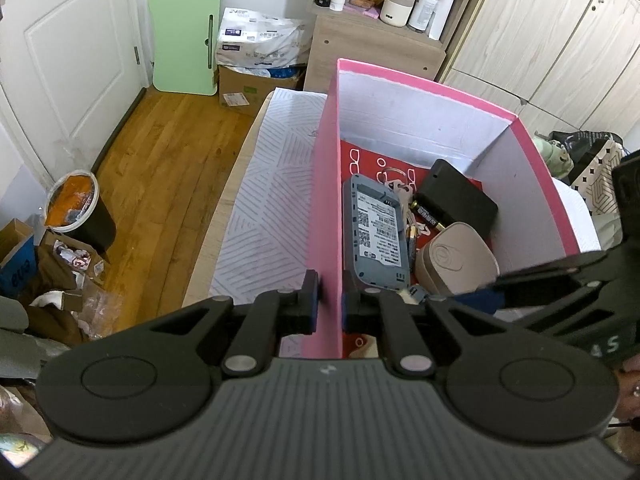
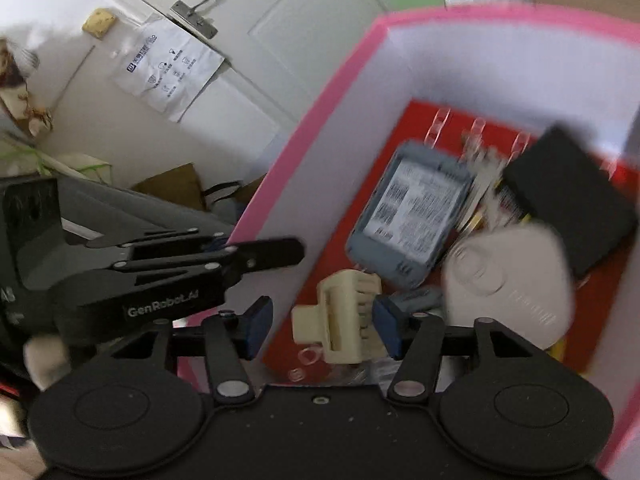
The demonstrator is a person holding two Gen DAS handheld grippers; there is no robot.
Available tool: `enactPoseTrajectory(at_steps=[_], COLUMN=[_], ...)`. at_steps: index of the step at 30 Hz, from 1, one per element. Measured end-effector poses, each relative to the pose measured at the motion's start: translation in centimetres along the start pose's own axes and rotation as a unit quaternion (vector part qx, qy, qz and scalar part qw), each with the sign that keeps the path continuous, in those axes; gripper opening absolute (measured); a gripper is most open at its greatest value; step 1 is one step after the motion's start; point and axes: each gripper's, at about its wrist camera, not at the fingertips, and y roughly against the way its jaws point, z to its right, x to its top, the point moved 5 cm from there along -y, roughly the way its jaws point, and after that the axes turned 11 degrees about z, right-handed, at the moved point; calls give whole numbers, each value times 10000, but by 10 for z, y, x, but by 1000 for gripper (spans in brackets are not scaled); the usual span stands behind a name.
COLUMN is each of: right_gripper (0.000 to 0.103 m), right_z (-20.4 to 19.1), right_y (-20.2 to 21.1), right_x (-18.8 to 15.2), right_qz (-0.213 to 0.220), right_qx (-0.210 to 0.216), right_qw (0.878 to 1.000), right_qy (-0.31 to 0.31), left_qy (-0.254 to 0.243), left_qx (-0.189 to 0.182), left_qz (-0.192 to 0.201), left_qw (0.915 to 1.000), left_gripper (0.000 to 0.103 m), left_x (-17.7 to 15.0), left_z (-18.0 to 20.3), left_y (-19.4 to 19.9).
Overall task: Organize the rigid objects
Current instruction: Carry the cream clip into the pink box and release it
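A pink box (image 1: pixel 326 184) with white inner walls stands on a striped cloth. My left gripper (image 1: pixel 330 306) is shut on its left wall, one finger on each side. In the box lie a grey labelled device (image 1: pixel 376 236), a black box (image 1: pixel 456 196), a beige case (image 1: pixel 456 260), batteries (image 1: pixel 428 216) and keys (image 1: pixel 394 186). In the right wrist view my right gripper (image 2: pixel 320 326) is open over the pink box (image 2: pixel 320 120); a cream hair claw clip (image 2: pixel 344 316) lies loose between its fingers, beside the grey device (image 2: pixel 412 216) and the beige case (image 2: pixel 512 280).
The striped cloth (image 1: pixel 272 204) covers a table beside a wooden floor (image 1: pixel 160 168). A bin (image 1: pixel 80 212) and cardboard boxes stand at the left. A shelf unit (image 1: pixel 376 40) and wardrobe doors stand behind. The left gripper (image 2: pixel 224 260) shows in the right wrist view.
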Motion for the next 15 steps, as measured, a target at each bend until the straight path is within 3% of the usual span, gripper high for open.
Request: enactPoseTrajectory(at_steps=[7,12,15], right_gripper=[62,63,66], right_z=[9,11,23], right_y=[30,94,136], right_x=[-2,8,16], right_qz=[-22,943,1588], right_qx=[562,269,-281], right_qw=[9970,9952,9865], right_qy=[-530,-35,285], left_qy=[-56,-34,-50], left_qx=[1,-4,6], left_qz=[-4,-7,-5], left_qw=[10000,10000,10000], left_gripper=[10,10,10], left_x=[1,2,2], left_z=[3,2,1], left_y=[-1,0,0])
